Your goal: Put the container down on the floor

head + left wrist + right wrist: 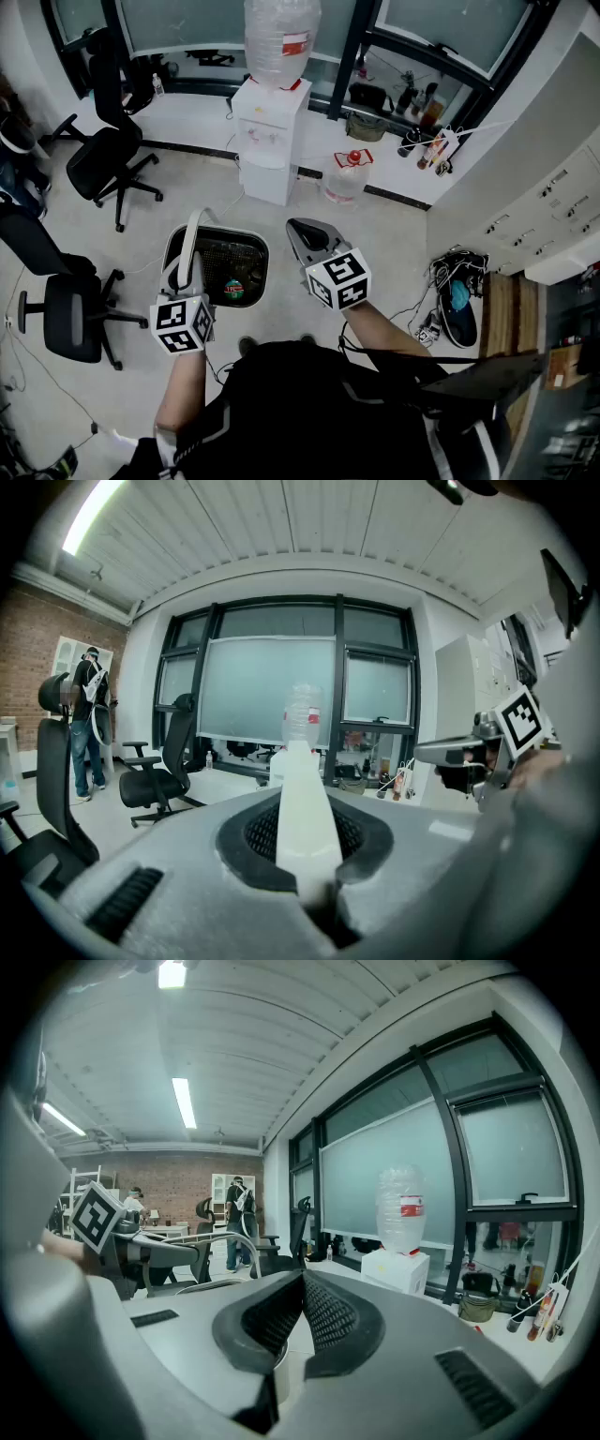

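The container (pixel 217 263) is a dark bin with a white rim and a white bail handle (pixel 191 234). It hangs in front of me over the floor, with a small green and red item (pixel 232 288) inside. My left gripper (pixel 188 266) is shut on the handle, which runs as a white strip (pixel 305 803) between its jaws in the left gripper view. My right gripper (pixel 302 230) hovers just right of the container, its jaws shut tip to tip (pixel 302 1279) with nothing between them. From the right gripper view the handle arc (pixel 220 1241) and the left gripper (pixel 122 1237) show at left.
A white water dispenser (pixel 270 141) with a large bottle (pixel 279 37) stands ahead, a spare jug (pixel 345 176) beside it. Black office chairs (pixel 112 159) (pixel 66 314) stand at left. Shoes and cables (pixel 457 309) lie at right below white cabinets (pixel 544 206). People stand far off (pixel 89 719).
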The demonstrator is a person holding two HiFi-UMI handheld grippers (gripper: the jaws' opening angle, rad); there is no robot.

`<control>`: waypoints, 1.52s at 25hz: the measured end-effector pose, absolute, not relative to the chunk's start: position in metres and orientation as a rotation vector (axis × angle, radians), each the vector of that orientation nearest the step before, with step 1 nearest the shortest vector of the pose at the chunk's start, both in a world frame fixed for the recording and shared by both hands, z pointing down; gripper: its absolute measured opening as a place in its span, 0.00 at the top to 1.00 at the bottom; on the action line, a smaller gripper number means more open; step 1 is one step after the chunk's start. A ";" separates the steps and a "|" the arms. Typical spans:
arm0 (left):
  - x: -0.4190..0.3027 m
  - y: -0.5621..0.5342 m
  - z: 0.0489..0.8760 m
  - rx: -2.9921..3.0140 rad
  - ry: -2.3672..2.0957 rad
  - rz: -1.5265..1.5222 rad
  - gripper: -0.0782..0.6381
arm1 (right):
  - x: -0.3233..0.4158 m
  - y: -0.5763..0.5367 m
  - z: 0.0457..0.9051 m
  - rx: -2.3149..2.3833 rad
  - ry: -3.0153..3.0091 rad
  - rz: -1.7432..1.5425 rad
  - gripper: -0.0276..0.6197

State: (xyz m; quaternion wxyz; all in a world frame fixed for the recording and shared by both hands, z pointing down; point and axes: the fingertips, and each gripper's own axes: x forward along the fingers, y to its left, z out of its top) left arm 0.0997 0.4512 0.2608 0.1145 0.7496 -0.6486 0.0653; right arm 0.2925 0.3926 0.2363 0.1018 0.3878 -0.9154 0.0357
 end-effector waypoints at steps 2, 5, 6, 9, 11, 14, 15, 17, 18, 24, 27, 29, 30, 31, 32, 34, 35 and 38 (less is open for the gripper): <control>0.097 0.450 0.259 2.199 -1.904 0.193 0.84 | 0.291 0.390 0.234 1.150 -2.704 0.103 0.95; 0.096 0.450 0.259 2.200 -1.904 0.192 0.84 | 0.289 0.390 0.235 1.154 -2.701 0.105 0.95; 0.096 0.450 0.259 2.201 -1.905 0.192 0.84 | 0.289 0.390 0.235 1.152 -2.701 0.106 0.95; 0.094 0.448 0.258 2.203 -1.907 0.198 0.84 | 0.284 0.388 0.234 1.145 -2.706 0.106 0.95; 0.091 0.447 0.258 2.202 -1.906 0.200 0.84 | 0.281 0.387 0.233 1.143 -2.707 0.105 0.95; 0.086 0.447 0.258 2.200 -1.906 0.198 0.84 | 0.277 0.386 0.233 1.150 -2.706 0.111 0.95; 0.084 0.447 0.257 2.200 -1.907 0.198 0.84 | 0.276 0.385 0.233 1.153 -2.708 0.119 0.95; 0.080 0.445 0.256 2.199 -1.909 0.197 0.84 | 0.272 0.383 0.233 1.147 -2.717 0.140 0.95; 0.078 0.444 0.256 2.197 -1.910 0.195 0.84 | 0.269 0.383 0.233 1.137 -2.720 0.142 0.95; 0.062 0.441 0.261 2.204 -1.904 0.192 0.84 | 0.245 0.382 0.239 1.106 -2.720 0.120 0.95; 0.050 0.438 0.263 2.210 -1.899 0.202 0.84 | 0.232 0.379 0.239 1.107 -2.723 0.128 0.95; 0.042 0.438 0.265 2.214 -1.893 0.201 0.84 | 0.225 0.378 0.241 1.119 -2.718 0.126 0.95; 0.038 0.438 0.266 2.217 -1.890 0.201 0.84 | 0.221 0.377 0.241 1.126 -2.714 0.127 0.95; 0.033 0.438 0.267 2.220 -1.887 0.204 0.84 | 0.218 0.377 0.242 1.134 -2.712 0.129 0.95; 0.028 0.437 0.268 2.225 -1.885 0.209 0.84 | 0.214 0.376 0.241 1.141 -2.711 0.131 0.95; 0.020 0.435 0.271 2.238 -1.879 0.222 0.84 | 0.207 0.374 0.241 1.152 -2.712 0.132 0.95; 0.016 0.435 0.272 2.244 -1.874 0.224 0.84 | 0.203 0.374 0.241 1.159 -2.709 0.133 0.95; 0.005 0.434 0.273 2.258 -1.857 0.219 0.84 | 0.194 0.373 0.245 1.191 -2.693 0.139 0.95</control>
